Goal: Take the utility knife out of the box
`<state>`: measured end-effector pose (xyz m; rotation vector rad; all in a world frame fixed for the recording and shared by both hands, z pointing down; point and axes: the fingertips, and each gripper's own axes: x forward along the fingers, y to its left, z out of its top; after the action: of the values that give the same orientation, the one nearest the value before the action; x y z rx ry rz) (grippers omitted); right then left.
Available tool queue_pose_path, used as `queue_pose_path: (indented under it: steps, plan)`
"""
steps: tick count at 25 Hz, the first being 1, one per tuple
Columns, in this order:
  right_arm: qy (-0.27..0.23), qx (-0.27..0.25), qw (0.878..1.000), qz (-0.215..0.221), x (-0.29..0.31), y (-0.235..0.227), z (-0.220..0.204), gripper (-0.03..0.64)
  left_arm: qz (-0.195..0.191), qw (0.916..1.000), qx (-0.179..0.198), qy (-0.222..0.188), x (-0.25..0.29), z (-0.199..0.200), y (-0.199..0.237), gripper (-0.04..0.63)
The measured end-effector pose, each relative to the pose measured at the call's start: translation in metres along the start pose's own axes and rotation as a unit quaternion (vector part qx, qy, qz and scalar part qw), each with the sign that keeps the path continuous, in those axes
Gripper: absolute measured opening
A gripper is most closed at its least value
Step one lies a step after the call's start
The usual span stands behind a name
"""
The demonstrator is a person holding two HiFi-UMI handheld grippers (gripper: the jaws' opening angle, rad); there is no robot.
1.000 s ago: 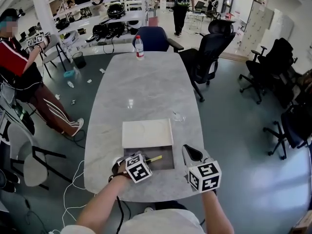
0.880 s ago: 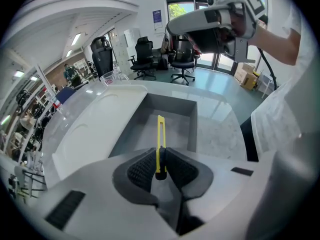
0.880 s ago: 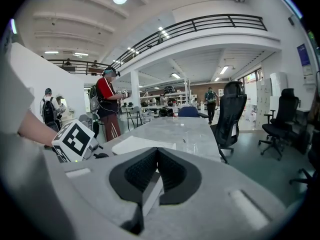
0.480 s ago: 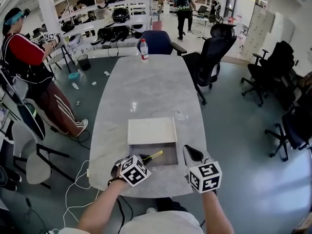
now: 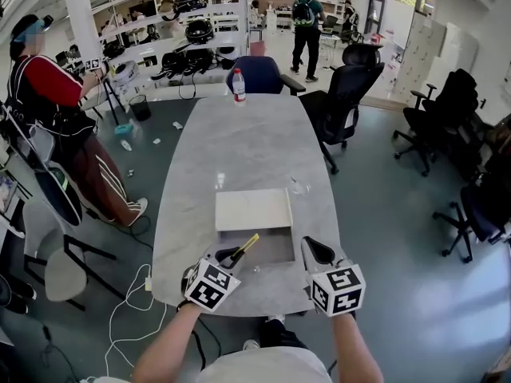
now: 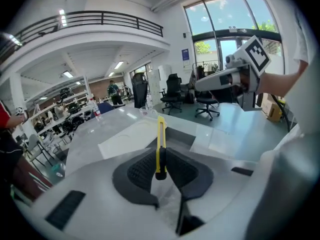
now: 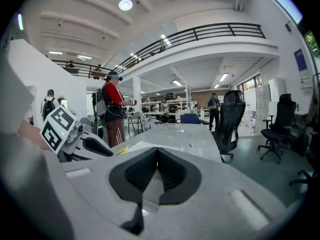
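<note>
The yellow utility knife is clamped in my left gripper, which is shut on its black rear end. It hangs just above the front left of the open shallow box, blade end slanting up and away. In the left gripper view the knife stands upright between the pads, above the box. My right gripper hovers at the box's right front corner, apart from it. Its jaws are shut with nothing between them, and the knife's yellow tip shows at its left.
The white lid lies against the far side of the box on the grey oval table. A water bottle stands at the far end. Office chairs line the right side, and a person stands at the left.
My left gripper has risen out of the box with the knife and tilted it upward. The right gripper has drifted only slightly and stays shut.
</note>
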<state>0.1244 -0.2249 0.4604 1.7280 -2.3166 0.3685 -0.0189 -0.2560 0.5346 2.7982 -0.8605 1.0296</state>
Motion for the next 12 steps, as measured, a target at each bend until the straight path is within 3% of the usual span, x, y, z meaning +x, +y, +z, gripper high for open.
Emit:
queue_pose_path:
  steps: [6, 12]
  plan:
    - [-0.009, -0.004, 1.000, -0.003, -0.012, 0.014, 0.002, 0.005, 0.033, 0.9951, -0.066, -0.067, -0.033, 0.001, 0.008, 0.060]
    - [-0.016, -0.008, 1.000, -0.008, -0.026, 0.028, 0.004, 0.005, 0.067, 0.9825, -0.119, -0.127, -0.072, 0.005, 0.018, 0.060]
